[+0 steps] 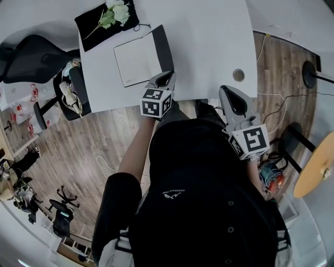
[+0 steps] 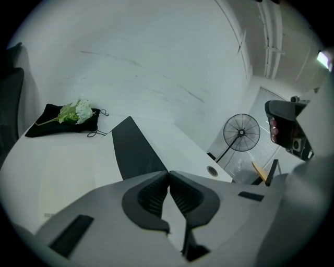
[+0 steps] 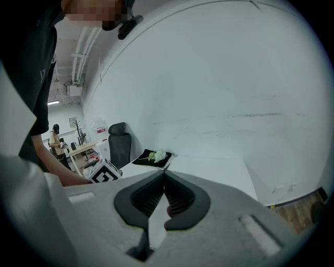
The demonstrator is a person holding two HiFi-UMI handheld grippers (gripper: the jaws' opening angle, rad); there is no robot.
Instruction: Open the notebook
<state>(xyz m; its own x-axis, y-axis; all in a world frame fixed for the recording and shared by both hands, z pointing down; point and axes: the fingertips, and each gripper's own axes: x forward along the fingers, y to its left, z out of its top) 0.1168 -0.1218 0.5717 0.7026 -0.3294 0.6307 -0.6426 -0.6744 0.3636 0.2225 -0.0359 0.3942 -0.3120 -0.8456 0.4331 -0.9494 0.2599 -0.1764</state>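
Left tongs closed, empty | right tongs closed, empty | notebook open, blank page up

- Counter: plain white, no pattern.
- Notebook: a white page beside a black cover.
- Cloth at the counter's corner: black, with white flowers on pale green stems.
- Left claw: light grey shell, black ribbed pads; its cube has black-and-white square markers.
- Right claw: the same grey and black; its cube is also marked in black and white.
- Floor: brown wood planks.
- Office chair: black.
- Person's shirt: black.
- Round table: yellowish tan.
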